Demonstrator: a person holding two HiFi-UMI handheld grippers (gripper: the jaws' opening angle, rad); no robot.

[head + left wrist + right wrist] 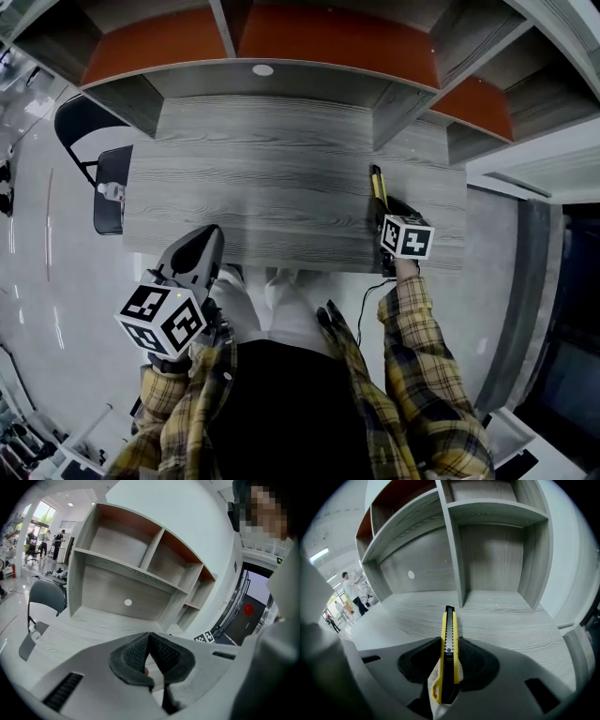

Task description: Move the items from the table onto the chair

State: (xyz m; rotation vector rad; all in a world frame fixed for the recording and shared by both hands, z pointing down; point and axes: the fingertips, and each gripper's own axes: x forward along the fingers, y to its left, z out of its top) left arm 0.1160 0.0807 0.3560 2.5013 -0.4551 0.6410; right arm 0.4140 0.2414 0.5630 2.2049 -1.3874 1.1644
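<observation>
The right gripper [449, 654] is clamped on a yellow utility knife [448, 634], its blade end pointing toward the shelves over the right side of the surface [272, 178]. The left gripper [149, 657] is clenched and empty, near the chair [105, 217] that holds a small bottle [111, 192].

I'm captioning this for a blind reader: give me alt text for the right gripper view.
The right gripper clamps a yellow and black knife between its fingers, blade end pointing away over a grey wood-grain table. Open shelves stand behind.
</observation>
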